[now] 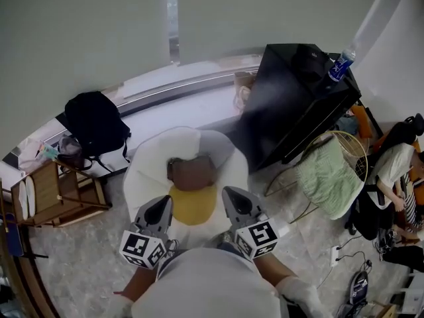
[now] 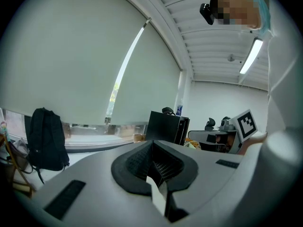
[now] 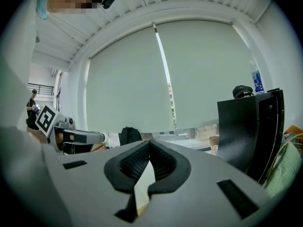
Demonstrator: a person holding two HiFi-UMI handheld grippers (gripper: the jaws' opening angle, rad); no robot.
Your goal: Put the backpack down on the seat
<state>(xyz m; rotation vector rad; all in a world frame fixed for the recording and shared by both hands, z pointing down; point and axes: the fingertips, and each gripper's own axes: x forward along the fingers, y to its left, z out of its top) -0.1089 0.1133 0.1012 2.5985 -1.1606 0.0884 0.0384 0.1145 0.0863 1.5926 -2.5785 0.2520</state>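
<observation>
Item: backpack (image 1: 96,123), black, straps hanging loose. Location: upper left of the head view, upright at the window ledge (image 1: 179,88), in front of the pale blind (image 1: 79,38). It is apart from the seat and neither gripper touches it.

Item: seat (image 1: 146,167), white, soft and rounded, centre of the head view. It carries a brown cushion (image 1: 192,172) and, touching that on the near side, a yellow cushion (image 1: 193,205).

Item: left gripper (image 1: 159,207), lower centre left, over the near edge of the seat. It is clenched with nothing between the pads. Its marker cube (image 1: 142,249) faces the camera.

Item: right gripper (image 1: 235,201), lower centre right, level with the left gripper and beside it. It is also clenched and empty.

Item: cabinet (image 1: 298,98), black, upper right, just beside the seat. A bottle (image 1: 341,65) with a blue label stands on its top.

Item: wooden rack (image 1: 56,194), left edge, below the backpack.

Item: green cloth (image 1: 328,174), draped on a wire chair at right.
</observation>
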